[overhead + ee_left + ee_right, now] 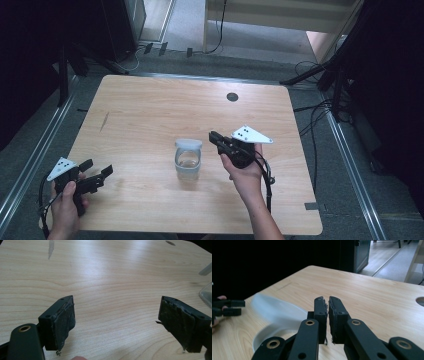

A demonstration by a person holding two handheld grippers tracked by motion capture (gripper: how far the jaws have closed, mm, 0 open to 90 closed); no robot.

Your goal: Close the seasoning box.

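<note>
Our jar (188, 165) stands mid-surface (150, 110) with its lid (188, 144) propped on the rim. Right tool (215, 136), pressed together and empty, hovers just beside it; left tool (99, 168) waits spread apart, well clear.

Clear jar (188, 162) between left gripper (100, 171) and right gripper (216, 137)

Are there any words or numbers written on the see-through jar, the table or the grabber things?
None: no words, numbers or signs can be read on the clear glass jar with its pale lid, the light wooden table, or either black gripper's grey three-cornered plate.
</note>
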